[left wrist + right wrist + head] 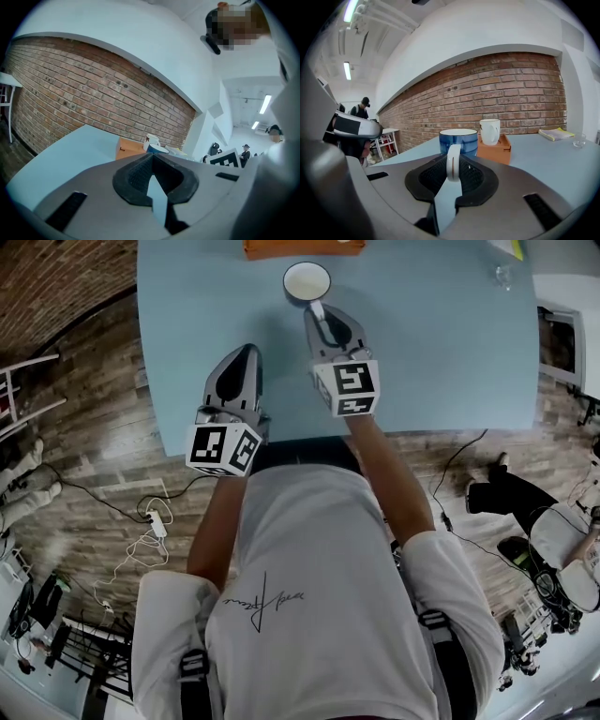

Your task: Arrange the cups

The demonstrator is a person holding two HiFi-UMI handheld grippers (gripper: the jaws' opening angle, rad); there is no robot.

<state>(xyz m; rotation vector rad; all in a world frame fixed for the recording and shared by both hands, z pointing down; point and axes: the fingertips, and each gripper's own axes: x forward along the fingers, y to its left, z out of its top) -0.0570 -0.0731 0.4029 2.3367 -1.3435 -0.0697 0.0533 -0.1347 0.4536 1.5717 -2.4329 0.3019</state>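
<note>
A blue cup (307, 282) with a white inside hangs by its white handle (453, 161) between the pads of my right gripper (317, 311), which is shut on that handle over the pale blue table (441, 343). Seen from the right gripper view, the blue cup (458, 140) is upright just beyond the jaws. Behind it a white cup (490, 131) stands on an orange box (496, 152). My left gripper (248, 351) is nearer the table's front edge, to the left of the right one. Its jaws are shut with nothing in them (152, 174), pointing toward the blue cup (157, 149).
The orange box (302, 247) is at the table's far edge, just past the blue cup. A yellow booklet (555, 134) and a small clear glass (579, 139) lie at the far right. A brick wall runs behind the table. Cables cross the wooden floor (150, 521).
</note>
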